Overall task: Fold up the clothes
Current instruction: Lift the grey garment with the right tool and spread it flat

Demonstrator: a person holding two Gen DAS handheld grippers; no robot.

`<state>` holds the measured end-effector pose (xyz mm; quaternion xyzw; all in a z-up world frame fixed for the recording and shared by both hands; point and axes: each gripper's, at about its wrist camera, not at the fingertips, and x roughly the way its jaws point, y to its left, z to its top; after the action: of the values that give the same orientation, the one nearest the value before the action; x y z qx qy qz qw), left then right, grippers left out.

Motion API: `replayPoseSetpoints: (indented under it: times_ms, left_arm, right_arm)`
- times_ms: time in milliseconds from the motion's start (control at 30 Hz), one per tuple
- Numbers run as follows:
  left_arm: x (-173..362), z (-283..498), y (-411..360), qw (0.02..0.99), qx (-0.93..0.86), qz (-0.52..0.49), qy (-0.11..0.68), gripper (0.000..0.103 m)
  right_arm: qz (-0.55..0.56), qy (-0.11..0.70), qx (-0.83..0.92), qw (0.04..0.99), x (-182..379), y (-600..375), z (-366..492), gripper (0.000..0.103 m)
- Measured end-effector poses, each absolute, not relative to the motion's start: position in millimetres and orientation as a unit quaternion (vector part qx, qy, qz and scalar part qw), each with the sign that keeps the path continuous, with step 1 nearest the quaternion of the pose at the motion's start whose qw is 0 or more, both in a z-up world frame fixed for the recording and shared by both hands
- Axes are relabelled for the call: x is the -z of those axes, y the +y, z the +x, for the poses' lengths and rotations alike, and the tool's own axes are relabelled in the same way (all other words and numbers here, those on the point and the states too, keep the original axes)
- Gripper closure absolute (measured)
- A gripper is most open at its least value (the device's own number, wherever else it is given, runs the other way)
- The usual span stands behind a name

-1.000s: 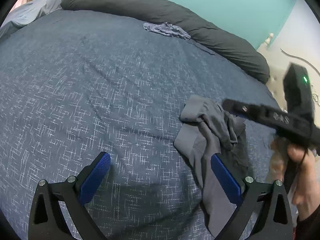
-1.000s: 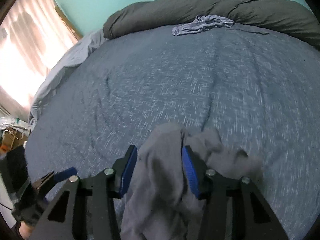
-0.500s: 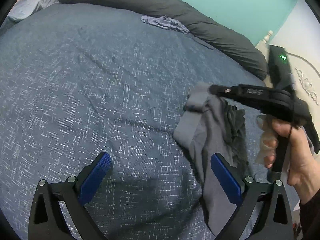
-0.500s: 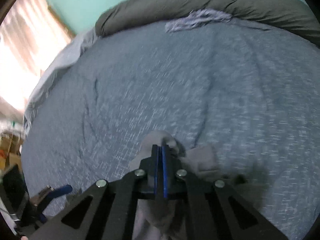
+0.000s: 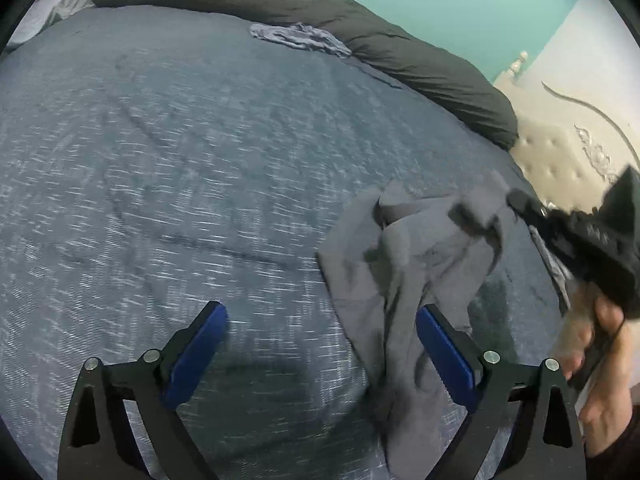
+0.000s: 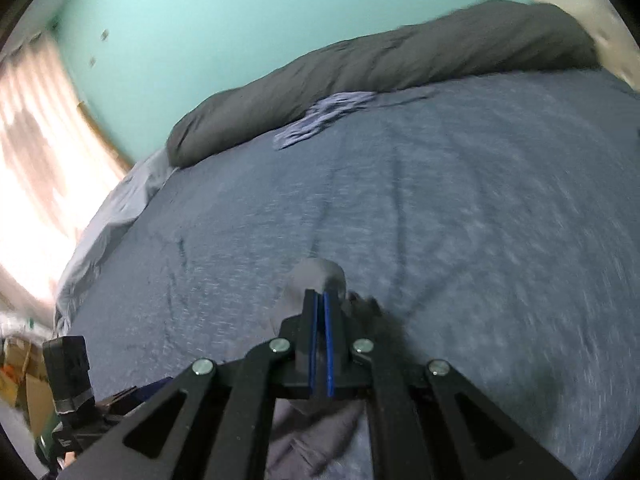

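Note:
A crumpled grey garment lies on the blue bedspread at the right. My left gripper is open, low over the bed; its right finger touches the garment's lower part. My right gripper is shut on a fold of the grey garment and lifts it off the bed; it also shows in the left wrist view at the garment's upper right edge.
A second, bluish garment lies far back by a long dark grey rolled duvet. A cream tufted headboard stands right. A window with curtains and clutter on the floor are at left.
My right gripper closed on the grey garment and has pulled its fold up and to the right. My left gripper stayed open and shifted slightly nearer the garment.

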<state>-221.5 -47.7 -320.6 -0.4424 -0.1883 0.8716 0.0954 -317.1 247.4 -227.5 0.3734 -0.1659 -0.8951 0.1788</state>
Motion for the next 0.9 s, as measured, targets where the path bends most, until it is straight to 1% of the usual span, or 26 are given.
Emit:
replayPoseSetpoints:
  times_ms: [233,467,533,733,833,867,900]
  left_arm:
    - [321.4,-225.8,-40.7,0.096,-0.872,-0.445,-0.18,0.012]
    - [318.8,-231.2,-28.9,0.111,-0.872,-0.445,-0.169,0.014]
    - [318.9,-232.3,-21.8,0.12,-0.87,-0.45,-0.163,0.014]
    - [320.8,-234.8,1.6,0.144,-0.866,-0.455,-0.148,0.015]
    - [323.8,-235.8,16.0,0.154,-0.865,-0.459,-0.131,0.017]
    - [326.4,-237.5,18.9,0.155,-0.864,-0.463,-0.128,0.018]
    - [329.4,-238.2,22.2,0.156,-0.861,-0.468,-0.125,0.022]
  right_arm:
    - [0.339,-0.275,0.893,0.113,251.3,306.8,-285.3,0.1]
    - [0.336,-0.301,0.884,0.125,275.9,316.7,-277.5,0.1]
    - [0.34,-0.33,0.87,0.134,280.9,318.8,-282.4,0.1]
    - [0.353,-0.304,0.874,0.14,279.6,308.4,-288.4,0.1]
    - [0.357,-0.315,0.869,0.134,284.9,312.7,-287.9,0.097]
    - [0.359,-0.321,0.866,0.133,287.8,315.8,-287.7,0.097]
    - [0.36,-0.326,0.864,0.133,289.2,318.6,-286.3,0.097]
